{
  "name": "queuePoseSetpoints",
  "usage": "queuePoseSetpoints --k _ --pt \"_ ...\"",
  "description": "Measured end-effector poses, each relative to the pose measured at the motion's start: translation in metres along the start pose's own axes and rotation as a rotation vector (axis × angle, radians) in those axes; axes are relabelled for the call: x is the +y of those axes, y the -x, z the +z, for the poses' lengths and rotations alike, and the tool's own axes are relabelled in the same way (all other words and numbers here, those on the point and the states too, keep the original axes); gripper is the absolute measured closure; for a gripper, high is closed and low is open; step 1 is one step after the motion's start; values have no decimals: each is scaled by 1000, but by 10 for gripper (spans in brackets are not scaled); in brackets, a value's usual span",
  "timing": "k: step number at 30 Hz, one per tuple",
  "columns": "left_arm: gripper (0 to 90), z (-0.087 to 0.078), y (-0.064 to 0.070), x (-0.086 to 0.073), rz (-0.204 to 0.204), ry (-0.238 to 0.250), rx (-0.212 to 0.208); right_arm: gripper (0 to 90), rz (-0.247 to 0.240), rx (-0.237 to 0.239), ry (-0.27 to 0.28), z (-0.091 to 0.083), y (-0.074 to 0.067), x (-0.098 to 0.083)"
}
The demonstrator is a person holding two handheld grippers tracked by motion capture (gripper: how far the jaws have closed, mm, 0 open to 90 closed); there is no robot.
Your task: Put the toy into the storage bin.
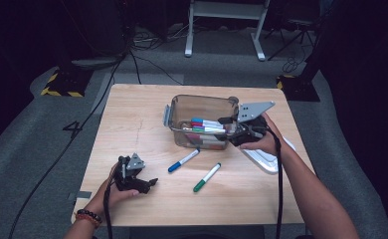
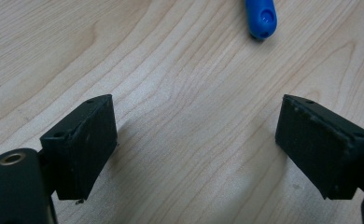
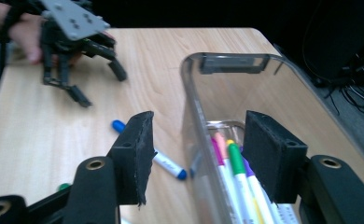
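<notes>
Right gripper (image 3: 199, 133) fingers gape astride one wall of the marker-filled clear bin (image 3: 234, 57); left gripper (image 2: 196, 109) fingers parted, empty.

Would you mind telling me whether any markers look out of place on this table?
Yes: a blue marker and a green marker lie loose on the table, outside the clear bin holding the others.

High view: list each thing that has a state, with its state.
Clear plastic container: upright, uncovered, holding coloured markers.
White flat lid: off, lying on the wooden table.
Blue-capped marker: capped, lying flat.
Green-capped marker: capped, lying flat.
Left tool: open, empty.
Right tool: open, empty.
</notes>
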State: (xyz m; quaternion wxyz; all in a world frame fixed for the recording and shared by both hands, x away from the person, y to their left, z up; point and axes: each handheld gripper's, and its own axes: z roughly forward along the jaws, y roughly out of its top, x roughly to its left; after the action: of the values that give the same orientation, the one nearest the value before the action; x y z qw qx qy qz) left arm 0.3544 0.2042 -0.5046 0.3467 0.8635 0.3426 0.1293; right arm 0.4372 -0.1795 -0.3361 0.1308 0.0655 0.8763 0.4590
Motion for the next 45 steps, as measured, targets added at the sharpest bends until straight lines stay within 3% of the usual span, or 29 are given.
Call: queuePoseSetpoints --k 5,9,16,21,25,31,35,40,45 --pt "130 0 0 0 -1 0 1 417 -9 18 7 -8 -19 -15" --pt "130 0 0 0 -1 0 1 412 -16 53 -21 -2 -36 -34" --pt "130 0 0 0 -1 1 1 415 1 164 -85 35 -61 -70" --pt "130 0 0 0 -1 1 1 409 -7 235 -124 65 -74 -83" --pt "130 0 0 0 -1 1 1 408 -47 244 -155 82 -82 -88" --pt "130 0 0 0 -1 0 1 439 -67 266 -192 103 -85 -94" --pt "130 0 0 0 0 0 -1 542 -54 286 -206 113 -87 -98" --pt "130 0 0 0 2 0 -2 724 -31 291 -192 110 -89 -101" --pt "130 0 0 0 1 0 -2 745 -47 275 -184 106 -93 -102"
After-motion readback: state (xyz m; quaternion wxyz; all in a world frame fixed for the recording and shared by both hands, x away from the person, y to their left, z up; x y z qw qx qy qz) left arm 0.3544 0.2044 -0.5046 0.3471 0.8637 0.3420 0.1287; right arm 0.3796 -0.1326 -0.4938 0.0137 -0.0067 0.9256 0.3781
